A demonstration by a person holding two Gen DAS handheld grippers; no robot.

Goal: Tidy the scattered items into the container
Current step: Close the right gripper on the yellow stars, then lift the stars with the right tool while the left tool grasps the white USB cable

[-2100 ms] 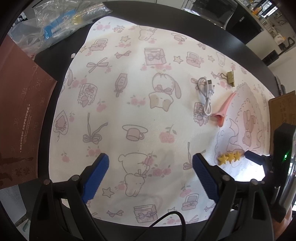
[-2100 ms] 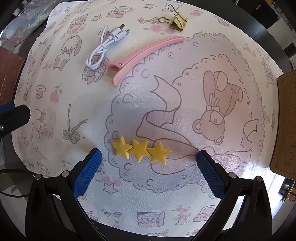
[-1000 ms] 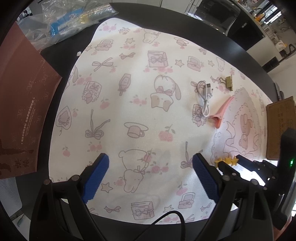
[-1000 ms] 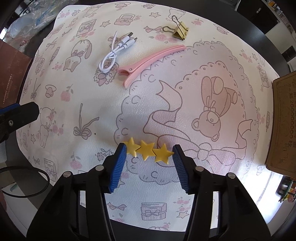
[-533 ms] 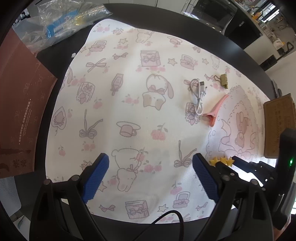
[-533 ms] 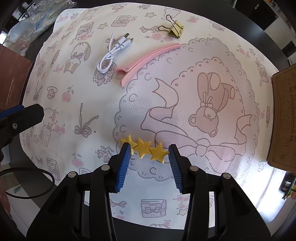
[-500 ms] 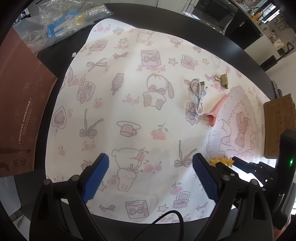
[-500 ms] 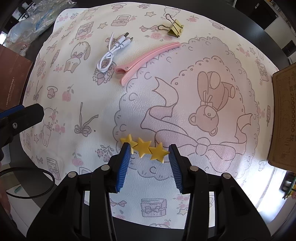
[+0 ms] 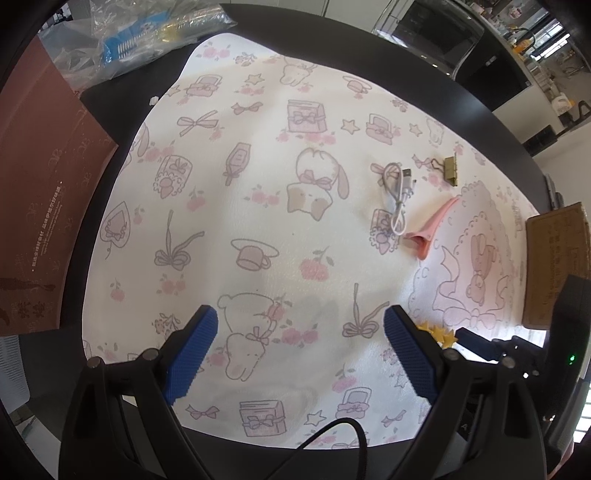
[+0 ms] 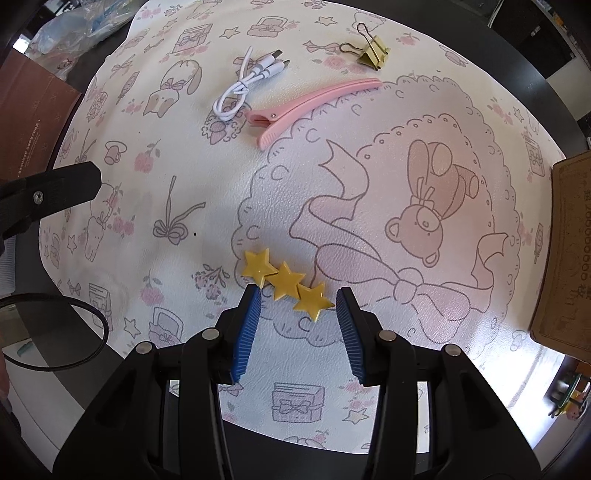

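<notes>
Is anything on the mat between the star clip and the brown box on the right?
Nothing visible. The star clip sits between the right gripper's fingers, and the mat from there to the brown box is bare. The pink hair clip, white cable and binder clip lie farther off, outside that line.

One star hair clip (image 10: 286, 284), one pink hair clip (image 10: 314, 99), one white cable (image 10: 246, 84), one binder clip (image 10: 371, 46).

table: dark, round (image 9: 461, 96) | cover: white cartoon-print mat (image 9: 258, 206) | beyond: bright room, dark cabinet (image 9: 439, 33)
</notes>
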